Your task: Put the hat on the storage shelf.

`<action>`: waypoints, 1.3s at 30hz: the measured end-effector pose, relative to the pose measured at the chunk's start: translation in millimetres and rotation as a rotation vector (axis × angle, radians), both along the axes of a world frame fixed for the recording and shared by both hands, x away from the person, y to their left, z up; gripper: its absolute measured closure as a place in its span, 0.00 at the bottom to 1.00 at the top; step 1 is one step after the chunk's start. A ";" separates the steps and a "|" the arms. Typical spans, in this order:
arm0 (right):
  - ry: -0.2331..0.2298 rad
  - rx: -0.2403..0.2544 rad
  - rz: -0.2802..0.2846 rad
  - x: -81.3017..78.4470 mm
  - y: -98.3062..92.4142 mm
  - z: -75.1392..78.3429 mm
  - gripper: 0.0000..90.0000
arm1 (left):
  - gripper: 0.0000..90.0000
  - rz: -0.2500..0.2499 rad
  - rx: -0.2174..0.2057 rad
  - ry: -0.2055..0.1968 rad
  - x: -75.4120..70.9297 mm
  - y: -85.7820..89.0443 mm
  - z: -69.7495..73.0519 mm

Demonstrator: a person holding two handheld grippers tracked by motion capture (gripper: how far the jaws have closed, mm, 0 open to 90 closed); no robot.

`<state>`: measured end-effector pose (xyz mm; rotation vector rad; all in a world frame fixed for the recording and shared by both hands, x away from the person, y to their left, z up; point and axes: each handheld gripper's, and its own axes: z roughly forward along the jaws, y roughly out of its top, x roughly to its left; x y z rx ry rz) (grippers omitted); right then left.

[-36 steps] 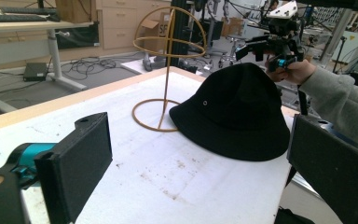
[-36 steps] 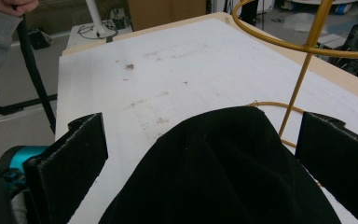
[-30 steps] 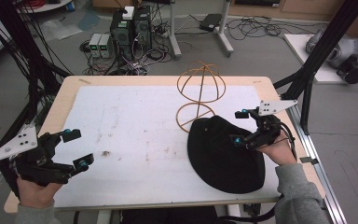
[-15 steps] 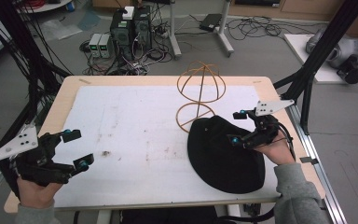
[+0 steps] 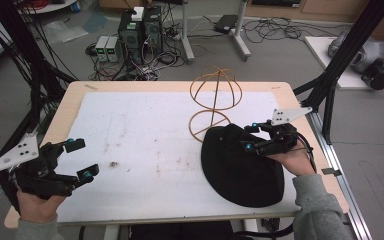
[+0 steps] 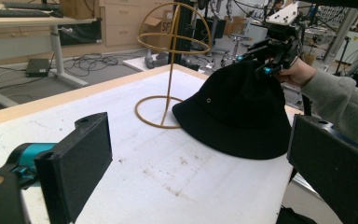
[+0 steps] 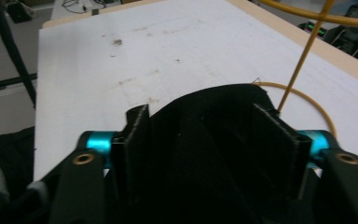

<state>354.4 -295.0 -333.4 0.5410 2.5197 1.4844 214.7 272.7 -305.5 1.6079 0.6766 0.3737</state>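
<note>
A black bucket hat (image 5: 240, 162) lay on the white-covered bench (image 5: 145, 145), at its right side, its brim edge touching the ring base of a yellow wire hat stand (image 5: 214, 102) that stood just behind it. The right hand-held gripper (image 5: 252, 136) sat over the hat's crown with its jaws set apart and the black fabric bunched between them, gripping the crown. The left hand-held gripper (image 5: 80, 159) hovered over the near left corner, well apart from the hat, jaws spread wide and holding nothing.
</note>
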 end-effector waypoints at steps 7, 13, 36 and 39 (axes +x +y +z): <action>-0.016 -0.008 0.010 -1.0 1.2 1.0 0.71 | 0.08 -0.002 0.001 0.001 0.3 -0.5 -0.3; -0.007 -0.019 0.010 -1.9 0.0 1.5 0.90 | 0.08 -0.001 0.001 0.005 0.6 -1.0 -0.8; 0.006 0.013 0.029 -5.1 -7.9 11.5 0.95 | 0.08 0.000 -0.001 -0.001 0.4 1.6 -0.3; -0.004 0.015 0.036 -8.0 -8.8 17.7 0.95 | 0.08 0.000 -0.002 0.001 0.7 1.8 -0.6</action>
